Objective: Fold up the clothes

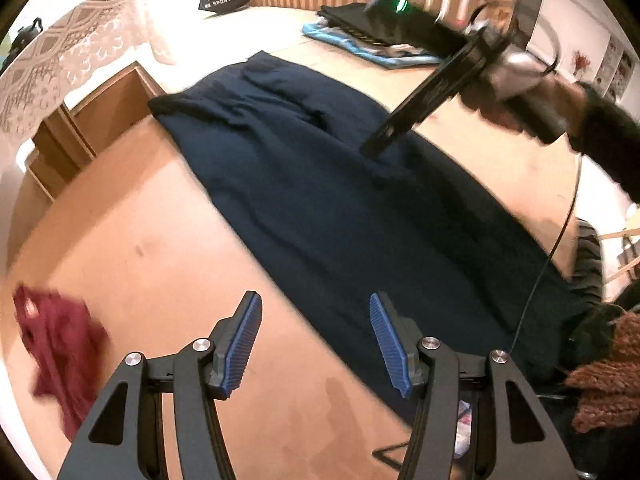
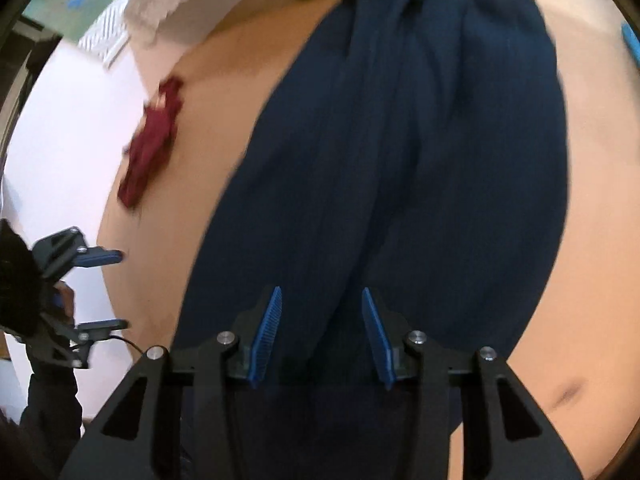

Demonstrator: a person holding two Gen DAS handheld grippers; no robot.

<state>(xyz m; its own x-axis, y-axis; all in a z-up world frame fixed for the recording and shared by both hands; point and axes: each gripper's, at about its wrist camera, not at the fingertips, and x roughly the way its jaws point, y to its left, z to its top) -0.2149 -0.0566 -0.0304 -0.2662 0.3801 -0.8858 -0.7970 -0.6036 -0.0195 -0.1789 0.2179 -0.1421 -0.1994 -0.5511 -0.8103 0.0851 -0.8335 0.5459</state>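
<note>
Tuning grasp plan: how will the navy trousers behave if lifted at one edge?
Likely floppy: the navy trousers lie flat on the table with soft creases, so they should drape and sag. Probably light; the fabric looks thin. The long spread-out shape may drag rather than lift cleanly.

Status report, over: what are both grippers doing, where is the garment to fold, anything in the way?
Left gripper open, empty. Right gripper open above navy trousers, no grip. Trousers flat on table. Red garment lies aside, apart.

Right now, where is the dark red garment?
The dark red garment lies crumpled near the table edge, left of the navy trousers in both views, apart from them.
</note>
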